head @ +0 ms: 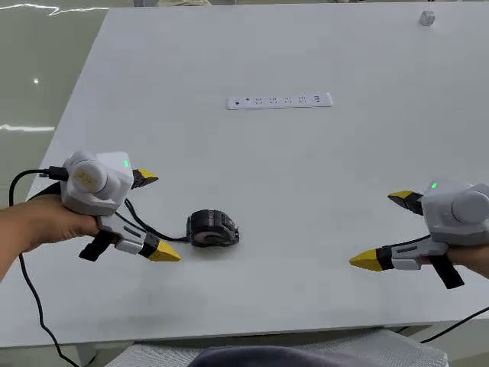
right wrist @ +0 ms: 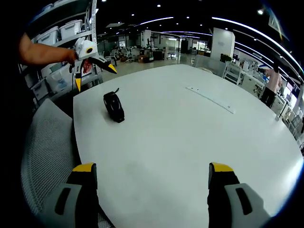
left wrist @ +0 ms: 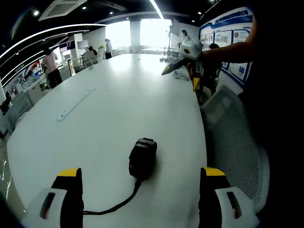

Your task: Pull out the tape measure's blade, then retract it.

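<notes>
The left gripper (head: 157,215) was held just left of the tape measure (head: 213,228), jaws wide apart and gripping nothing. The tape measure lay on the white table (head: 306,168) near its front edge, blade housed in the case. Its black cord (head: 157,235) trailed toward the left gripper. The right gripper (head: 380,229) was well to the right of the tape measure, jaws likewise spread and empty. Beyond the tape measure lay a white power strip (head: 280,101). Farthest from it, to the right, sat a small grey object (head: 427,17).
</notes>
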The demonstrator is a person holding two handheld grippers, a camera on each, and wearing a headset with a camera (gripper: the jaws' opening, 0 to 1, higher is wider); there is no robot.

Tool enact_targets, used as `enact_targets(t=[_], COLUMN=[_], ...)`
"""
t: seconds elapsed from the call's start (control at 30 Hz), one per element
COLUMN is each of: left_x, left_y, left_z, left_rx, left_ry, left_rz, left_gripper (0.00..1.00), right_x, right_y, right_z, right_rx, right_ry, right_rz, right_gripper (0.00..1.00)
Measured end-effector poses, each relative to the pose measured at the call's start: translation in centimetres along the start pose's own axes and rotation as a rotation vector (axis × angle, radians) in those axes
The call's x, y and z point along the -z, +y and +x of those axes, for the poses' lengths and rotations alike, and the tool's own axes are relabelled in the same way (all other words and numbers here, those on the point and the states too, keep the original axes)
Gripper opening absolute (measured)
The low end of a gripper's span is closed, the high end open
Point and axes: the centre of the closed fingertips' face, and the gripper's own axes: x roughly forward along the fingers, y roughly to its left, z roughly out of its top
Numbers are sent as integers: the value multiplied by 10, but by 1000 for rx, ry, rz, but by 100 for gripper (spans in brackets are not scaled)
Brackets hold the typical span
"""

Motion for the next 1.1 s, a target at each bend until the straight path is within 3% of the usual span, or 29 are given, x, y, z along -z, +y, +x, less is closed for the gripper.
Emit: enact_targets(t=[0.13,0.3,0.47,0.73,0.87,1.1], left_x=[-13,-20,-18,-20,-20,-7], left_y=[6,9,3,-1,-1,-8], left_z=[5,14,28,45,51,68], left_rx=[23,56,100,138,138,163], left_ry=[4,47,105,155,172,245], left_rz=[26,76,125,167,167,214], left_gripper=[100,97,95,88,86,78], right_x=[-7,-22,-46,-74,-89,-99], right_y=[4,8,18,34,43,57], right_z=[7,19,39,68,80,106], right_rx=[-27,-60,-111,-177,-217,-279], right_ry=[5,14,14,34,22,45], right_rz=[-25,-70,-141,-286,-318,-395], right_gripper=[100,100,99,97,96,91])
